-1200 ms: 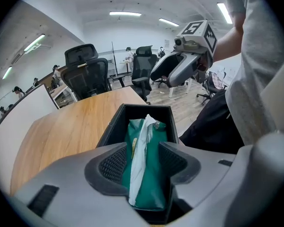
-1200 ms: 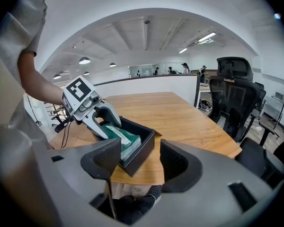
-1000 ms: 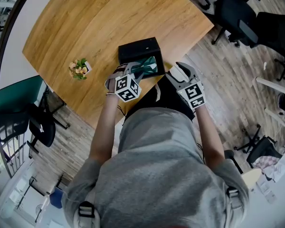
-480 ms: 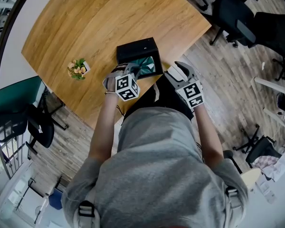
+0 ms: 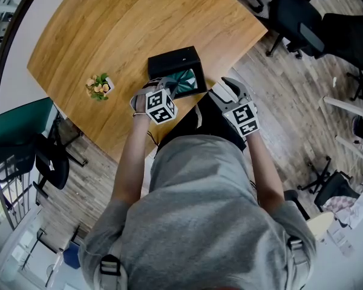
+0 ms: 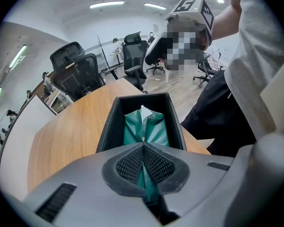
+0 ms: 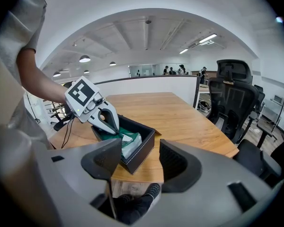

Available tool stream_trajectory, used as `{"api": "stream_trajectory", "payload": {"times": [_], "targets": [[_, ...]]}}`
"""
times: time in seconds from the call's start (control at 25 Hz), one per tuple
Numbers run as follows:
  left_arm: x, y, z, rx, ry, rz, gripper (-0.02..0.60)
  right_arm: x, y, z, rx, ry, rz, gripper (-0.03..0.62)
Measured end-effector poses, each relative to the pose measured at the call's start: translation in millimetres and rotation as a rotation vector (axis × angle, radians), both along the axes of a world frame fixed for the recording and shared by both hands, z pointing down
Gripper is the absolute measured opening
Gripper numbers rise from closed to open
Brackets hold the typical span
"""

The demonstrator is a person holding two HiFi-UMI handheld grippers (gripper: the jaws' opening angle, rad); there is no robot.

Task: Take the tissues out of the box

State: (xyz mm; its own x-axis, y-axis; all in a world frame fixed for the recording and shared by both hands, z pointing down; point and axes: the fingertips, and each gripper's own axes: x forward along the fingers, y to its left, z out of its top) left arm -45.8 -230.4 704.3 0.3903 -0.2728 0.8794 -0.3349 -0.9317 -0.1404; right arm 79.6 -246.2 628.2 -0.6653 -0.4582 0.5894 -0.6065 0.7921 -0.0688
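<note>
A black open box [image 5: 174, 61] sits near the front edge of the wooden table [image 5: 109, 29]. A green tissue pack [image 5: 187, 80] lies inside it, also seen in the left gripper view [image 6: 155, 125] and the right gripper view [image 7: 128, 141]. My left gripper [image 5: 171, 90] reaches down into the box; its jaws have just been closing and now pinch the green pack's wrapper [image 6: 143, 146]. The right gripper view shows that left gripper [image 7: 114, 129] on the pack. My right gripper [image 5: 228, 84] hovers off the table's edge beside the box, open [image 7: 139, 157], nothing between its pads.
A small flower pot [image 5: 99, 87] stands left of the box on the table. Office chairs [image 5: 302, 11] stand on the wood floor to the right, another chair [image 5: 48, 156] at the left. The person's dark trousers [image 5: 215, 122] press close to the table edge.
The left gripper has tipped slightly further toward the box over the pack. The right gripper has kept its place.
</note>
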Motion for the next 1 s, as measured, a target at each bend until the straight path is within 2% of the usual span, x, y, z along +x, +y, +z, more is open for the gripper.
{"api": "stream_trajectory", "payload": {"times": [0.4,1.0], "targets": [[2,0,-3,0.010,0.019,-0.022,0.021,12,2,-3,0.020,-0.001,0.034,0.258],[-2,6,-23,0.049,0.035,-0.039,0.021,6,12,-13,0.038,-0.019,0.046,0.256]]}}
